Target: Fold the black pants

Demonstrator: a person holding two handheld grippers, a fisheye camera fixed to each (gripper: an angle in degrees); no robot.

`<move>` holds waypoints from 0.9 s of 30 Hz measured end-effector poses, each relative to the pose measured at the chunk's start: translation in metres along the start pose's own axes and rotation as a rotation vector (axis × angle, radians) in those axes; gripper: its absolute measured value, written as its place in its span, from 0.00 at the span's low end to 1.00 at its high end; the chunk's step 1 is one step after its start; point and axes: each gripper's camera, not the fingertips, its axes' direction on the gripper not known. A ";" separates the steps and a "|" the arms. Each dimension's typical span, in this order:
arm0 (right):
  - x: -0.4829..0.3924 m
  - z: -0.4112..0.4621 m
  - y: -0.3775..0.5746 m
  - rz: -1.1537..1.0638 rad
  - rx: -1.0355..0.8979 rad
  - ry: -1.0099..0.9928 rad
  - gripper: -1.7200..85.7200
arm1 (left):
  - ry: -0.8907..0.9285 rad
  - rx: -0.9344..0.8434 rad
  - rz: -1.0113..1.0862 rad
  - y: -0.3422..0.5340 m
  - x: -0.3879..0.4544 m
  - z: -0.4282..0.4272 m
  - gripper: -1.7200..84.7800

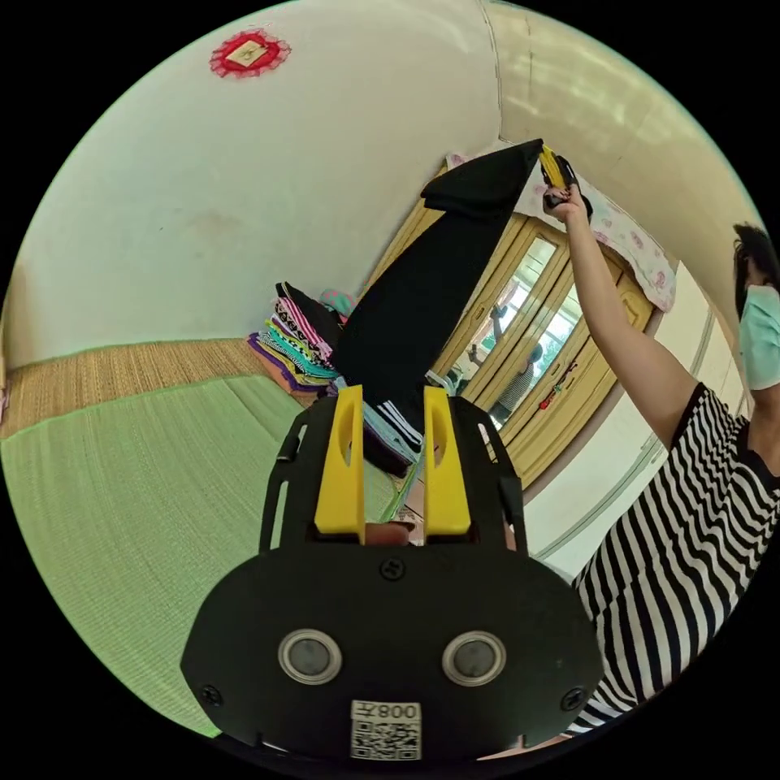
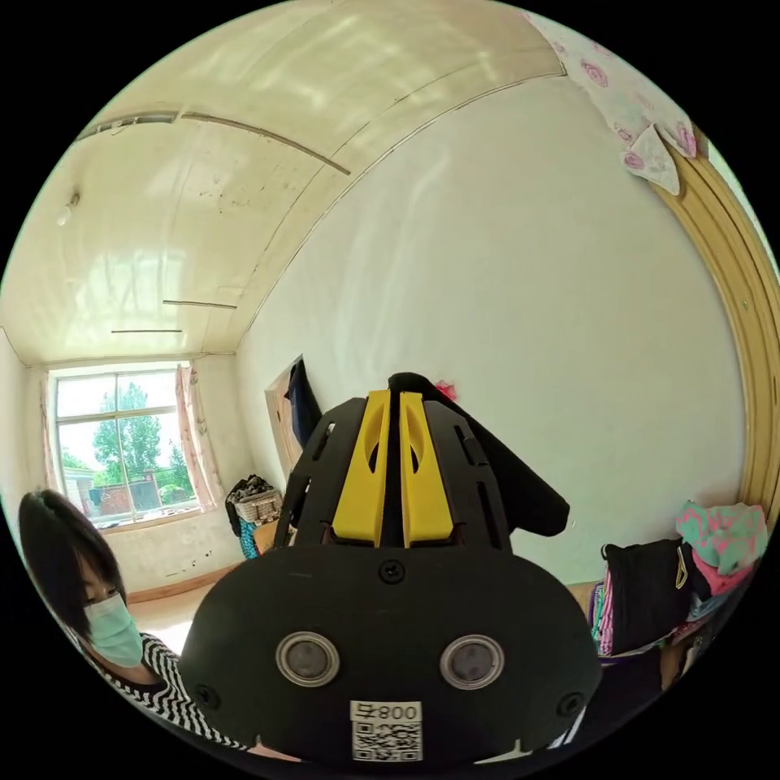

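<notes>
The black pants (image 1: pixel 422 301) hang lengthwise in the air, bunched at the top where my right gripper (image 1: pixel 555 172) holds them on a raised arm. Their lower end, with white stripes, reaches down to just beyond my left gripper (image 1: pixel 392 392), whose yellow jaws stand open and apart, pressing on nothing. In the right gripper view my right gripper (image 2: pixel 394 396) has its jaws close together on a fold of the black pants (image 2: pixel 520 487), which drape away to the right behind it.
A stack of folded colourful clothes (image 1: pixel 296 341) sits on the green mat (image 1: pixel 146 504) by the white wall. A wooden wardrobe (image 1: pixel 544 349) with mirrored doors stands behind the pants. A person in a striped top (image 1: pixel 674 528) is at the right. More piled clothes (image 2: pixel 691 569) lie low right.
</notes>
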 end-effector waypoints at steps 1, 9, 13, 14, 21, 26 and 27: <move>-0.013 0.017 0.016 0.002 -0.021 -0.043 0.04 | -0.070 -0.005 0.015 0.011 0.003 -0.019 0.17; -0.078 0.145 0.155 0.089 -0.251 -0.356 0.04 | -0.353 0.033 -0.125 0.118 -0.020 -0.153 0.19; -0.109 0.219 0.218 0.125 -0.374 -0.480 0.04 | -0.256 0.100 -0.260 0.186 -0.037 -0.211 0.18; -0.114 0.229 0.225 0.121 -0.393 -0.488 0.04 | -0.240 0.115 -0.273 0.195 -0.039 -0.218 0.18; -0.162 0.318 0.288 0.072 -0.532 -0.587 0.04 | -0.348 0.169 -0.418 0.272 -0.052 -0.261 0.18; -0.169 0.353 0.320 0.055 -0.572 -0.584 0.04 | -0.294 0.080 -0.397 0.283 -0.060 -0.241 0.17; -0.167 0.361 0.327 0.050 -0.577 -0.573 0.04 | -0.256 0.055 -0.389 0.284 -0.061 -0.233 0.16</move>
